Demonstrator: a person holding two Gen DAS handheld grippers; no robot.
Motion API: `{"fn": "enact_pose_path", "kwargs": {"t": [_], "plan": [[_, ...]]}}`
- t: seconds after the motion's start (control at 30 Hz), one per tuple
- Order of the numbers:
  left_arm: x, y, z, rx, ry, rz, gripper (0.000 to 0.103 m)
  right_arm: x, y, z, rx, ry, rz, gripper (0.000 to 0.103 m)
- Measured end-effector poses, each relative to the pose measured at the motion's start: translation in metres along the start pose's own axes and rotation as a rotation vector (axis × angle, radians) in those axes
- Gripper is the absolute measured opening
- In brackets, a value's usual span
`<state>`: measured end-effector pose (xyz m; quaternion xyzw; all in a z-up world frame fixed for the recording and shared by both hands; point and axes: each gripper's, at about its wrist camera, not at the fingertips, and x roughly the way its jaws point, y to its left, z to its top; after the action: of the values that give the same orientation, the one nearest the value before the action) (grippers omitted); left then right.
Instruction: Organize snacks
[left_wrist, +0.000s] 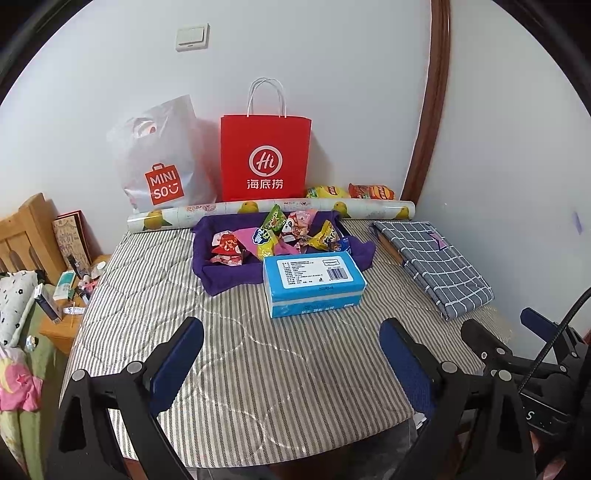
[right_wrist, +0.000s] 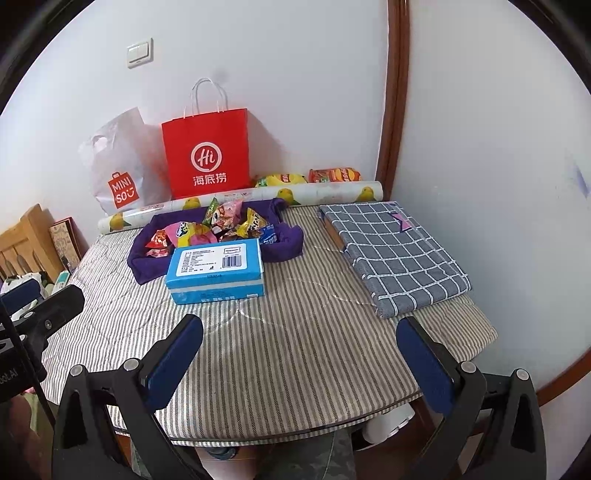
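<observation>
Both tongs hang low over the near edge of the bench (right_wrist: 295, 369), pointing toward the far wall, level and side by side. The left tongs (left_wrist: 291, 354) are spread wide with nothing between the blue pads; the right tongs (right_wrist: 301, 354) are likewise released and empty. In the left view the right tongs show at the far right edge; in the right view the left tongs show at the far left edge.

The snacks (left_wrist: 280, 232) lie heaped in a tray lined with purple cloth (left_wrist: 221, 273), toward the back of the bench, a little left of centre. The small packets are green, yellow, pink and red, some propped upright, some flat. A blue box (left_wrist: 314, 280) stands just in front of the tray, touching its near edge, between the tongs and the heap. It blocks a straight low reach from the near side to the right half of the pile.

Behind the tray a paper roll (left_wrist: 269, 210) printed with yellow fruit lies across the bench's back edge. Behind it, against the wall, stand a red bag (left_wrist: 264, 158) and a white bag (left_wrist: 159, 162). Two more packs, one yellow (left_wrist: 327, 192) and one orange (left_wrist: 371, 192), lie behind the roll to the right of the red bag. A folded checked cloth (right_wrist: 391, 254) rests on the right side, well apart from the tray. The striped cover in front of the box is bare.
</observation>
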<state>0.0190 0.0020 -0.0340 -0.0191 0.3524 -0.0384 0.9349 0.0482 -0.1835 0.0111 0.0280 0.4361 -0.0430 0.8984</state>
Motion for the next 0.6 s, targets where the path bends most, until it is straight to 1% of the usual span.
{"fn": "enact_pose_path", "kwargs": {"t": [0.6], "plan": [[0.0034,0.0060,-0.0014,-0.015,0.013,-0.005,0.096,-0.0002,0.0034,-0.0026,-0.005,-0.001,0.000,0.103]]}}
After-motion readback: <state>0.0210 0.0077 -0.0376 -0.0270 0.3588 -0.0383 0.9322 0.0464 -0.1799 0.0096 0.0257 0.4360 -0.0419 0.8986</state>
